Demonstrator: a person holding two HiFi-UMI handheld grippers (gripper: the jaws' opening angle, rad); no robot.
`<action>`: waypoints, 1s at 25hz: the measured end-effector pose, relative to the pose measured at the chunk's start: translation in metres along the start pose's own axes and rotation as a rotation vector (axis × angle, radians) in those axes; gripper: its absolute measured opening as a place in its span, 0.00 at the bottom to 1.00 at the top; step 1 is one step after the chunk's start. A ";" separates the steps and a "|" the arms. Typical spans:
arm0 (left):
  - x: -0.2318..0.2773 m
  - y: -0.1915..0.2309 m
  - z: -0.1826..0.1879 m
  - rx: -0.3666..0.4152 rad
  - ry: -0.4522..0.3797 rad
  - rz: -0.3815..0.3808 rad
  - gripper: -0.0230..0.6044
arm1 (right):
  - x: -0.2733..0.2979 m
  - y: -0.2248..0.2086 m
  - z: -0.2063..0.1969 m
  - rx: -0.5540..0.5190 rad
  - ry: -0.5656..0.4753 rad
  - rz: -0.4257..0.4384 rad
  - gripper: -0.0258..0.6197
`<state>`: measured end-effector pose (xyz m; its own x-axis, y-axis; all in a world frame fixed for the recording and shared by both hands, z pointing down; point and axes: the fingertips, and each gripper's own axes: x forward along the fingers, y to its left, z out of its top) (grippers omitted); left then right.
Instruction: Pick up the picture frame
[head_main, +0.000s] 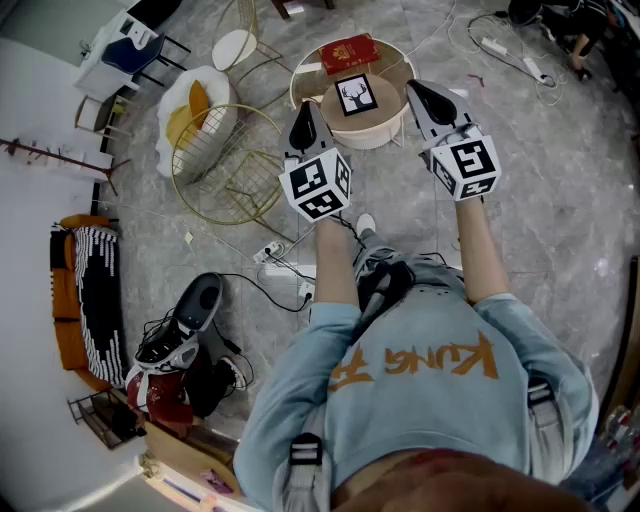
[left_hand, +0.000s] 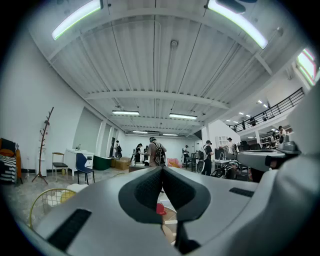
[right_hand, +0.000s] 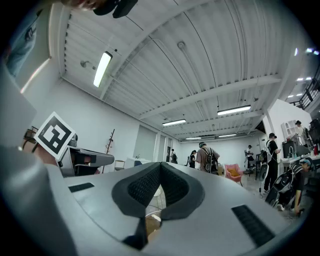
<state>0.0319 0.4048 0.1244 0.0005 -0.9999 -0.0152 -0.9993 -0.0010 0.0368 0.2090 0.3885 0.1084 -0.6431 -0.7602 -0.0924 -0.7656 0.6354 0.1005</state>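
Observation:
The picture frame (head_main: 356, 95), black-edged with a deer silhouette on white, lies flat on a round wooden top (head_main: 378, 122) set in a white round table (head_main: 302, 82). A red book (head_main: 349, 52) lies just behind it. My left gripper (head_main: 303, 120) is held level to the left of the frame, shut and empty. At the frame's right side my right gripper (head_main: 428, 97) is also level, shut and empty. Neither touches the frame. In the left gripper view the left gripper (left_hand: 161, 170) has its pads pressed together, as does the right gripper (right_hand: 160, 167) in the right gripper view.
A gold wire basket (head_main: 225, 165) and a white chair with a yellow cushion (head_main: 195, 110) stand left of the table. A power strip with cables (head_main: 278, 262) and shoes (head_main: 180, 345) lie on the floor near the person's feet. Several people (left_hand: 155, 152) stand far across the hall.

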 end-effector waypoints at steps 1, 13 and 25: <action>0.001 0.001 0.001 -0.001 -0.003 0.002 0.07 | 0.001 -0.001 0.000 0.004 -0.005 -0.003 0.04; 0.010 0.020 0.007 -0.008 -0.002 0.042 0.07 | 0.009 -0.023 0.001 0.062 -0.013 -0.044 0.04; 0.033 0.001 0.024 0.007 -0.043 -0.018 0.07 | 0.010 -0.044 0.018 0.028 -0.042 -0.068 0.04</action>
<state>0.0301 0.3722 0.0997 0.0165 -0.9981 -0.0588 -0.9994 -0.0183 0.0291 0.2357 0.3551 0.0852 -0.5891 -0.7959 -0.1400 -0.8075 0.5863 0.0647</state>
